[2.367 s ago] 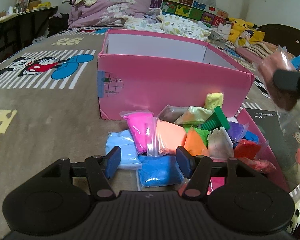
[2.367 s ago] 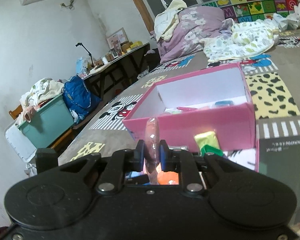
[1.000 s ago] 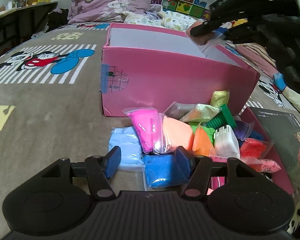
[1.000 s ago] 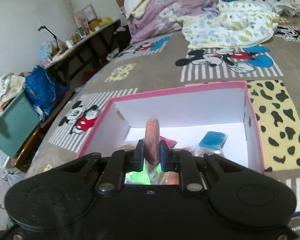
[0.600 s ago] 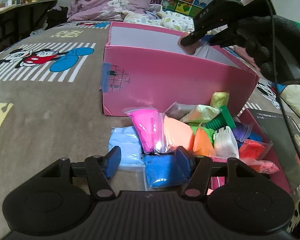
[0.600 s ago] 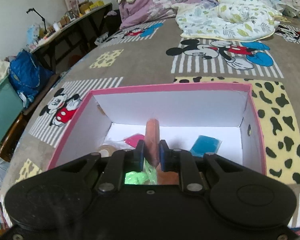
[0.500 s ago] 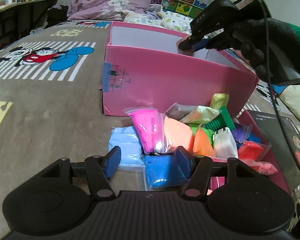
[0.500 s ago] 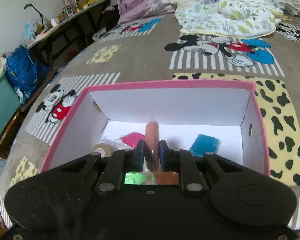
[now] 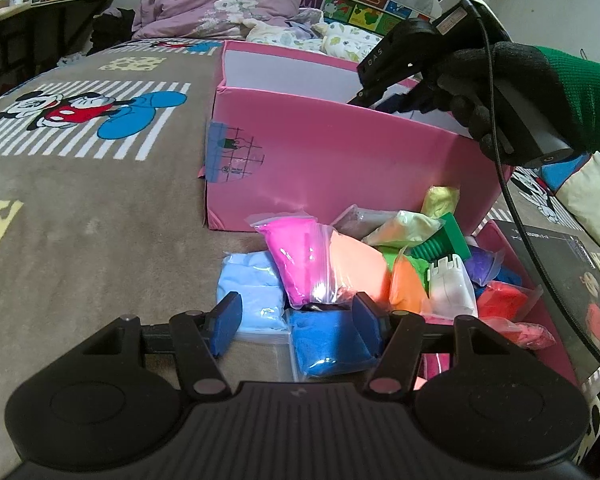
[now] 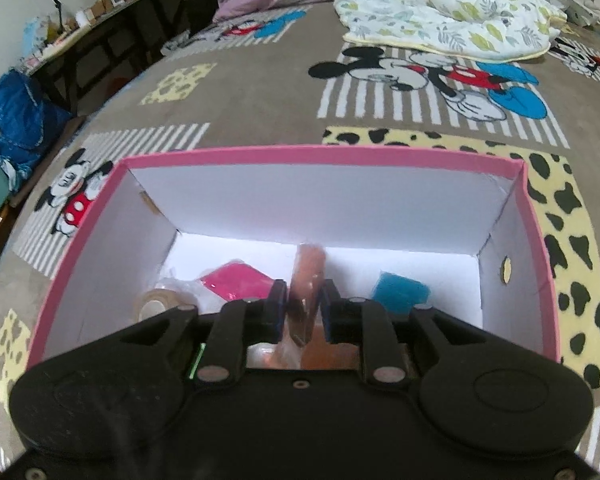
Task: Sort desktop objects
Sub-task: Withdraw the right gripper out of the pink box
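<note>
A pink box (image 9: 332, 148) with white inside stands on the carpet; it also shows in the right wrist view (image 10: 320, 152). My right gripper (image 10: 303, 312) is inside the box with its jaws slightly parted around a brown clay bag (image 10: 306, 280) that slips down between them. In the box lie a magenta bag (image 10: 236, 280), a blue bag (image 10: 400, 290) and a tape roll (image 10: 156, 304). My left gripper (image 9: 296, 320) is open, low over a pile of clay bags: light blue (image 9: 248, 276), dark blue (image 9: 328, 340), pink (image 9: 300, 256).
The box lid (image 9: 500, 240) holds more bags, a green screw toy (image 9: 444, 240) and a white toy (image 9: 448, 284). A dark booklet (image 9: 572, 272) lies at right. Bedding (image 10: 440, 8) and a desk (image 10: 100, 12) are farther off.
My right gripper has moved down into the box and its jaws have parted slightly from the brown bag. My left gripper has stayed open over the pile.
</note>
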`<state>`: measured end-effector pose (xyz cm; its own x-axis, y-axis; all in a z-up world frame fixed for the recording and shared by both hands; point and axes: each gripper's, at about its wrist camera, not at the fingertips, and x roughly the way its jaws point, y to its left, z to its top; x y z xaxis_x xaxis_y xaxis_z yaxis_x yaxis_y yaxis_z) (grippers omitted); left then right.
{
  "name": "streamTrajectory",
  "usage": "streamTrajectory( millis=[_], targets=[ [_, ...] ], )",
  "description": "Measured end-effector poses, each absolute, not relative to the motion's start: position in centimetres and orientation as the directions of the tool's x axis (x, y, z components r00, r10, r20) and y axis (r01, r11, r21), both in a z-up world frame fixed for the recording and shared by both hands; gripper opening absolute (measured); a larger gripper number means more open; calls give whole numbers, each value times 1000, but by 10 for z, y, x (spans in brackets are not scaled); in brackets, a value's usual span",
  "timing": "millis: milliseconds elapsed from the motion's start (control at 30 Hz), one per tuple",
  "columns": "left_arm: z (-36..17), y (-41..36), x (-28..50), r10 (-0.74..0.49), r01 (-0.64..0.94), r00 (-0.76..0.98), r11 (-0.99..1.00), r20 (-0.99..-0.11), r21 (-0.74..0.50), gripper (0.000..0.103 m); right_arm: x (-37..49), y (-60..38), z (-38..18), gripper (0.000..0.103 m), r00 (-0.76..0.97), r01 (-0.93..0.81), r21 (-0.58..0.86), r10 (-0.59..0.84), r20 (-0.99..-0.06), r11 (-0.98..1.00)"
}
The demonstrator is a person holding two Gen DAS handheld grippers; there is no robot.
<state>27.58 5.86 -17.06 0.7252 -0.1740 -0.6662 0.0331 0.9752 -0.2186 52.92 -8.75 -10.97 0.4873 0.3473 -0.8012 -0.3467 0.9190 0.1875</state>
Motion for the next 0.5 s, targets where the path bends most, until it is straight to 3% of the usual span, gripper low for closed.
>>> streamTrajectory(
  millis=[33,100,500],
  targets=[
    [-171,58,276,-173,33,725,976,-666,-217,60,529,-88,-109,48,489,-342,183,341,-803,922],
    [-171,58,276,-171,34,725,976,-667,-214,60,527,-90,-104,58,511,-336,177,337,-791,925],
    [-175,57,275,-164,31,729,978,-664,-208,63,481,-129,-64,63,577,-345,280,438,-689,896]
  ],
)
